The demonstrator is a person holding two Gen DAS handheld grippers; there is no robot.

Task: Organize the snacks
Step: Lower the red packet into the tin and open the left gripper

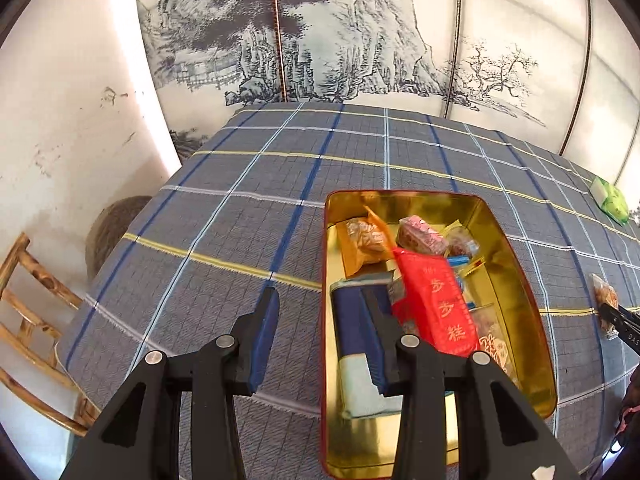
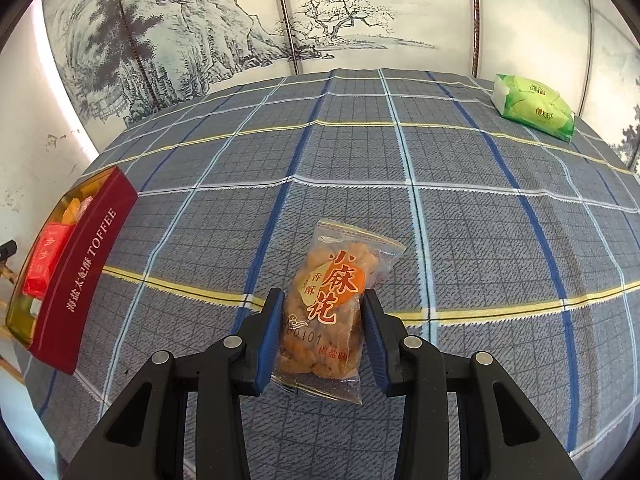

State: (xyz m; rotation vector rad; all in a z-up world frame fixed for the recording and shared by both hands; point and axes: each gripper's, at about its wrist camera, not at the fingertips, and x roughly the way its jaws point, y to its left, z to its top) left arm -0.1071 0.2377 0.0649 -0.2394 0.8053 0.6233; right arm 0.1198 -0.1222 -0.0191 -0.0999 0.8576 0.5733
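a clear packet of fried dough twists (image 2: 329,312) lies on the plaid-covered table (image 2: 460,240), caught between the blue pads of the right gripper (image 2: 320,338), which is clamped on the packet's sides from the near end. well off to the left stands the open toffee tin (image 1: 516,264), dark red outside and gold inside, holding the snacks already gathered: a red pouch (image 1: 436,304) propped on top, a dark blue packet (image 1: 352,328) along the tin's left wall, and small wrapped sweets (image 1: 420,236) toward the far end. the left gripper (image 1: 322,338) hangs over the tin's left rim, one finger above the cloth and the other above the blue packet, its jaws apart with nothing between them. a green pack of tissues (image 2: 534,106) sits at the table's far right corner. a bamboo chair (image 1: 28,320) stands beside the table on the left, and a painted landscape screen (image 2: 200,40) fills the background.
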